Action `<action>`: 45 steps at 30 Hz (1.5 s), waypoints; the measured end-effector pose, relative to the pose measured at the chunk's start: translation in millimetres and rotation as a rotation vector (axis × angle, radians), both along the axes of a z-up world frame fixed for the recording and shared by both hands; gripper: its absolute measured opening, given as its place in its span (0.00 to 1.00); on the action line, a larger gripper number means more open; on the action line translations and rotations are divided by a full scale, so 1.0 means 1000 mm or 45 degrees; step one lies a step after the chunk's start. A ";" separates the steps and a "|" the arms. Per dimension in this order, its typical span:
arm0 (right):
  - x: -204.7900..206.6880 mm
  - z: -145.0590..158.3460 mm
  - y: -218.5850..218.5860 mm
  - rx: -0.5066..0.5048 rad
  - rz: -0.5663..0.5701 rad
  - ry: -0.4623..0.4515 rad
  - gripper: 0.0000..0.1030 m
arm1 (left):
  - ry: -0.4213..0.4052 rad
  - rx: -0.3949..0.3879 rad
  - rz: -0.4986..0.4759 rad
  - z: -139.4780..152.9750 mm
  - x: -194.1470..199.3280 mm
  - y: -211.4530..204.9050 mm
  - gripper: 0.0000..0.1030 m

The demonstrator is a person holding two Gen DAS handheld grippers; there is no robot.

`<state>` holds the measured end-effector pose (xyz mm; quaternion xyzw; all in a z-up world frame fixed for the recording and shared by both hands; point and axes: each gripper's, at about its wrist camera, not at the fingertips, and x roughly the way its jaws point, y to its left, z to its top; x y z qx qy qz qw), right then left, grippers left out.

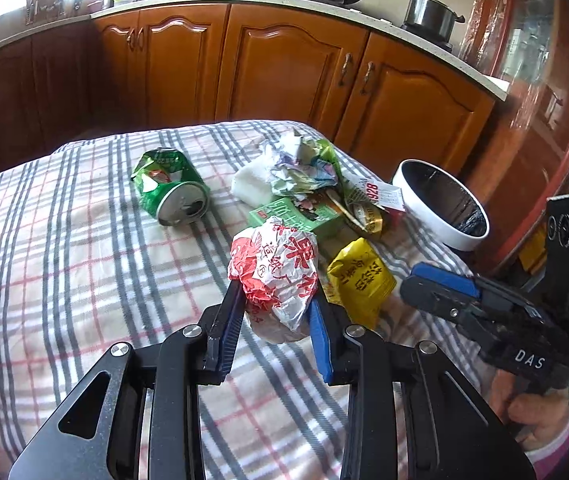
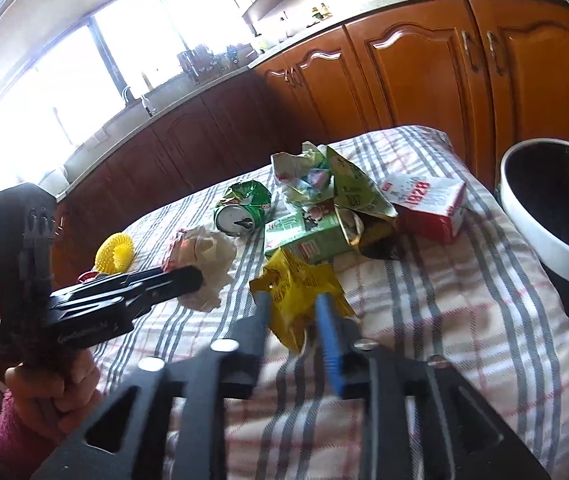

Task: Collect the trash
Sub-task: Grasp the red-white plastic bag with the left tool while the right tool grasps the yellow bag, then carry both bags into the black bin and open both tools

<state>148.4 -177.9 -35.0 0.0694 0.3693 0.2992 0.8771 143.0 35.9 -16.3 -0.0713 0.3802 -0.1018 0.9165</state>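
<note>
Trash lies heaped toward the far right corner of the desk (image 1: 64, 240), on its plaid cloth. We note a crushed green can (image 1: 170, 190), crumpled paper (image 1: 300, 160), a green carton (image 1: 296, 212), a red-and-white box (image 2: 430, 206) and a yellow packet (image 1: 360, 276).

Left claw (image 1: 274, 300): jaws partly closed on a crumpled red-and-white wrapper (image 1: 274, 276), blue pads pressing both sides. Wrapper looks lifted just clear of the cloth, though we cannot be sure.

Right claw (image 2: 292, 312): jaws narrowed around the near end of the yellow packet, one finger on each side. We cannot tell whether the pads actually pinch it. The packet's long axis runs roughly along the claw's reach.

White bin (image 2: 544, 232) with dark liner stands off the right edge of the desk, open mouth facing us. It lies right of both claws, nearer the right one. We judge the left load must cross over the pile or past the right claw to reach it.
</note>
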 end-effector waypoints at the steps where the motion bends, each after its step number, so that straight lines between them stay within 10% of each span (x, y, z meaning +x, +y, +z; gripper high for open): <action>1: 0.002 -0.001 0.003 -0.003 0.007 -0.005 0.49 | 0.004 -0.006 0.003 0.000 0.001 0.002 0.29; 6: 0.022 -0.014 0.023 -0.087 0.017 -0.007 0.45 | 0.005 -0.005 -0.002 0.000 -0.001 -0.001 0.29; 8: 0.030 -0.024 0.025 -0.102 0.021 0.046 0.16 | 0.000 -0.008 -0.013 0.002 -0.001 -0.005 0.29; 11: 0.027 -0.024 0.015 -0.059 0.000 0.067 0.11 | -0.007 -0.011 -0.030 0.004 -0.002 -0.011 0.29; 45: 0.006 0.023 -0.174 0.035 -0.469 -0.032 0.09 | -0.005 -0.028 -0.406 0.020 0.033 -0.167 0.29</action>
